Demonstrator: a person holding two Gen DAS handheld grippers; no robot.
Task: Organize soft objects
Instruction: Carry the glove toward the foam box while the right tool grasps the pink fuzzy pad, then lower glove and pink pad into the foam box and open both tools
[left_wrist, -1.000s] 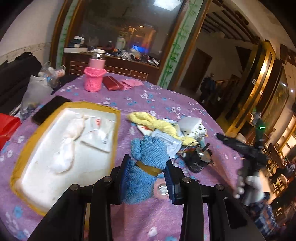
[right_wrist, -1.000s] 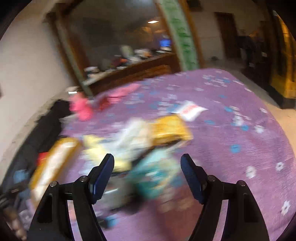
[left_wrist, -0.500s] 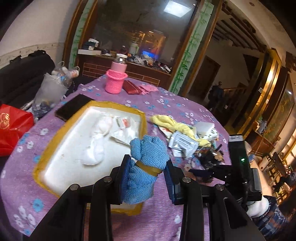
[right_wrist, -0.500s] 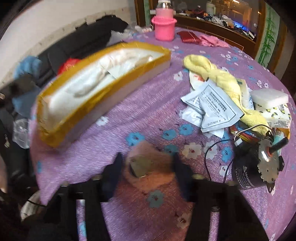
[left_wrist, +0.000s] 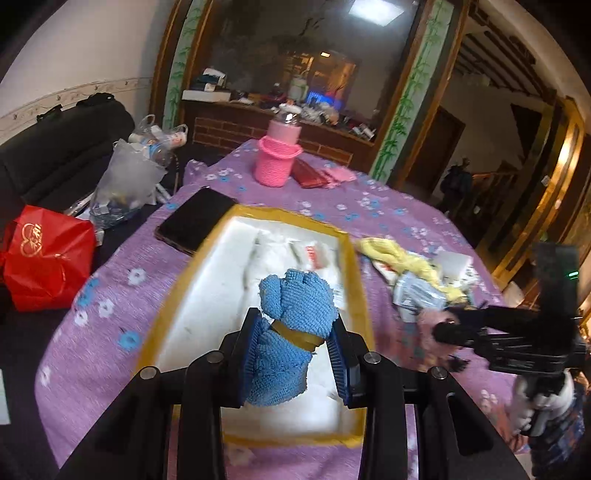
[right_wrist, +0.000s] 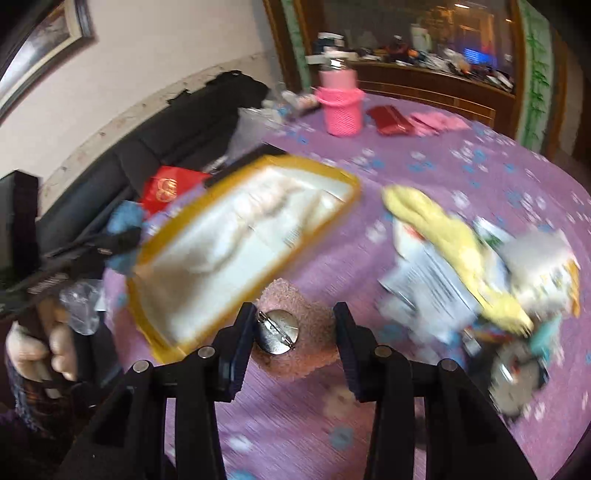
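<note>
Left tongs (left_wrist: 295, 356): clamped on a blue knitted cloth bundle with a tan band round its middle (left_wrist: 291, 332), held up above the near end of the white foam tray with yellow taped rim (left_wrist: 356, 280). Bundle's fuzzy top sticks up past the pads; lower end hangs between them.

Right tongs (right_wrist: 293, 343): pads sit against both sides of a pink fuzzy soft piece with a round metal pin-back disc (right_wrist: 295, 338). The piece is pinched between them, just beside the tray's near right corner (right_wrist: 162, 347). Can't tell if it touches the purple floral cloth on the counter (right_wrist: 406, 166). Right view is motion-blurred.

Inside the tray: white wadded soft material (left_wrist: 258, 266) and a flat white packet with red print (left_wrist: 314, 254).

Right of the tray: a long yellow cloth (right_wrist: 454, 240) draped over a pile of white printed sachets (right_wrist: 428, 291); a white block (left_wrist: 452, 264) at the pile's far right. A round metal motor with wires (right_wrist: 513, 373) at the near right, blurred.

Left of the tray's far end: a black flat phone-like slab (left_wrist: 195, 223), touching the rim.

Far: a pink crocheted sleeve holding a pink bottle with silver cap (left_wrist: 279, 155), a dark red wallet (left_wrist: 308, 173) just right of it, then pink folded fabric (left_wrist: 341, 173).

Off the counter, left: red plastic bag (left_wrist: 48, 264), clear plastic bag (left_wrist: 127, 181).
</note>
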